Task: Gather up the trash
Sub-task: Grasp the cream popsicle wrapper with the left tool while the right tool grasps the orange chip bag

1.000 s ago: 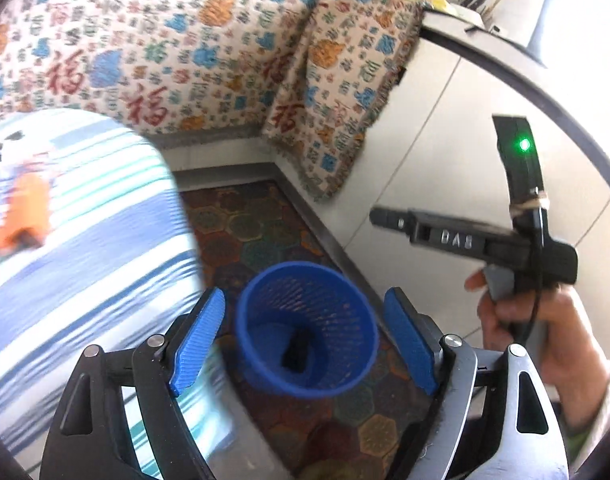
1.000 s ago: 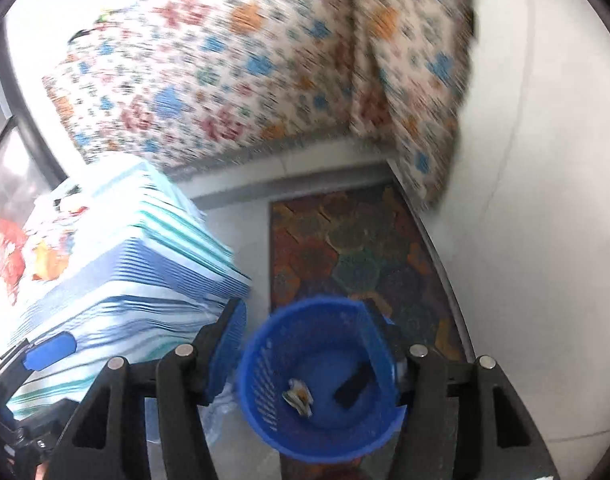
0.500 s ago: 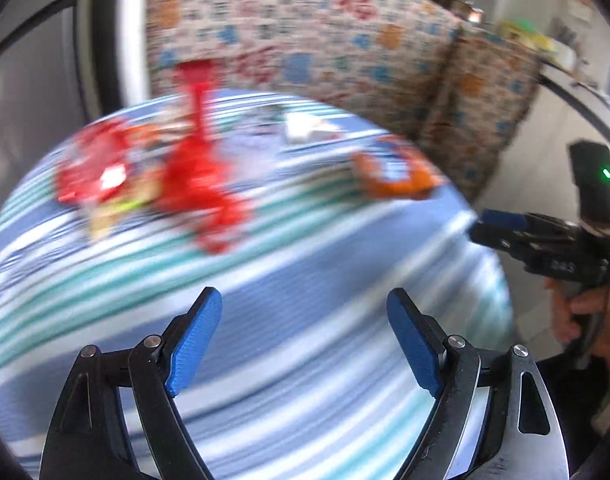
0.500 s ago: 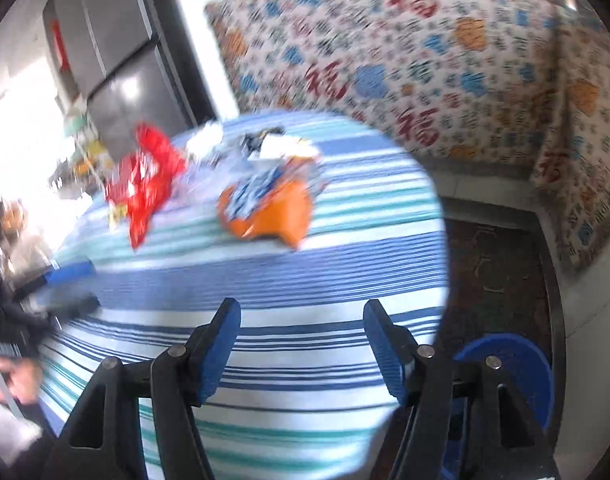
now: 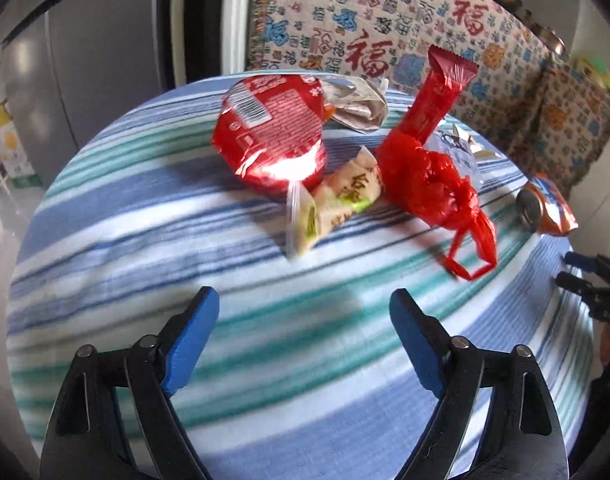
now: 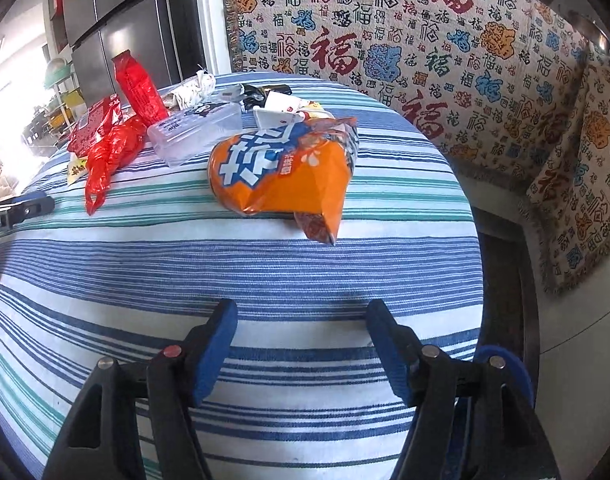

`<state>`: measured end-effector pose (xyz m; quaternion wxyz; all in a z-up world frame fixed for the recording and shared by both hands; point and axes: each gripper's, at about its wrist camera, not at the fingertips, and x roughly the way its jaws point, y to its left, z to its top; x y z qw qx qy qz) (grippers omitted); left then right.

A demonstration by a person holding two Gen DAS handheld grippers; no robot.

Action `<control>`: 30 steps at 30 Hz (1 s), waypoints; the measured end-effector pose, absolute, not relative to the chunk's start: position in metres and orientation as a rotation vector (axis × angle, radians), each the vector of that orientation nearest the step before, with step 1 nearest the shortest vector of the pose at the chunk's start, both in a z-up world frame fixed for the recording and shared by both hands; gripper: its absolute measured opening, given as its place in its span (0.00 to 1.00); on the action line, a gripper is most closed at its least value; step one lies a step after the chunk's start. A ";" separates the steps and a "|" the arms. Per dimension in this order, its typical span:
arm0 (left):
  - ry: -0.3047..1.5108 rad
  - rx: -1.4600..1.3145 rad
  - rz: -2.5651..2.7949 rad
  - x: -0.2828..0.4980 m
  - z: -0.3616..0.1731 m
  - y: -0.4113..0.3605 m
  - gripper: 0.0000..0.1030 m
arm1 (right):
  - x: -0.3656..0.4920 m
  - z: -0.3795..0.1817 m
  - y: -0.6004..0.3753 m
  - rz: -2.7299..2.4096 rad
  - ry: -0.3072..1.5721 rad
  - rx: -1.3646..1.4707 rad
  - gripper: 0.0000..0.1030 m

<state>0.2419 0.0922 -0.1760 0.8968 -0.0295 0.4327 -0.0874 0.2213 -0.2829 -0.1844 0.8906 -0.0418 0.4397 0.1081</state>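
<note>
Trash lies on a striped tablecloth (image 5: 265,360). In the left wrist view a red snack packet (image 5: 273,128), a crumpled pale wrapper (image 5: 337,204) and a knotted red plastic bag (image 5: 433,180) sit beyond my left gripper (image 5: 303,312), whose jaws are opening with nothing between them. In the right wrist view an orange chip bag (image 6: 281,172) lies just ahead of my right gripper (image 6: 301,316), whose jaws are opening and hold nothing. The red plastic bag (image 6: 113,152), a clear plastic box (image 6: 197,132) and a tall red wrapper (image 6: 139,88) lie further left. The blue bin's rim (image 6: 509,368) peeks out behind the right finger.
A patterned sofa cover (image 6: 425,48) rises behind the table. A dark fridge (image 6: 117,20) stands at the back left. A patterned rug (image 6: 501,280) lies on the floor right of the table. White crumpled paper (image 5: 357,108) lies behind the red packet.
Both grippers have swung away from the blue bin on the floor and now hover over the table's trash. Both pairs of jaws stand wider than before.
</note>
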 end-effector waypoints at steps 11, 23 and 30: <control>0.893 0.073 -0.261 0.289 -0.177 0.055 0.68 | 0.239 -0.188 -0.280 0.192 0.895 -0.069 0.78; 0.910 0.050 -0.238 0.245 -0.174 0.054 0.22 | 0.267 -0.179 -0.275 0.172 0.833 -0.041 0.71; 0.901 0.053 -0.226 0.230 -0.175 0.055 0.60 | 0.267 -0.171 -0.285 0.166 0.813 0.040 0.54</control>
